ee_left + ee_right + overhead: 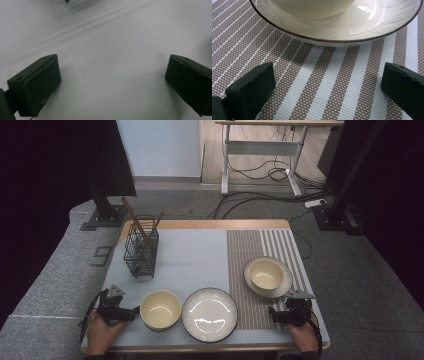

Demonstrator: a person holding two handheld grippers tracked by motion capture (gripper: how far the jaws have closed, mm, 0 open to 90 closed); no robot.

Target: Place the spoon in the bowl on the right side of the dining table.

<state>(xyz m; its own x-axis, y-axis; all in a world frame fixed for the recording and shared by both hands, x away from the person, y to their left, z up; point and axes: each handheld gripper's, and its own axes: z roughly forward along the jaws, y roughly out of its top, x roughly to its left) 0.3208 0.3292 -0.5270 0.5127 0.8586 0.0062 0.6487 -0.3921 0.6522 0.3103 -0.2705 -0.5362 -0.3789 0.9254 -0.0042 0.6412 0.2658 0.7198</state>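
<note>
Both the left gripper [134,310] and right gripper [272,312] sat spread near the table's front edge, the glossy bowl [160,309] looking slippery, breakable, best pinched at its rim.

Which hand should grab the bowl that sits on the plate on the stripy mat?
Probably the right. The right gripper is open on the mat just in front of the plate holding that bowl. The left gripper sits across the table by the other bowl.
</note>
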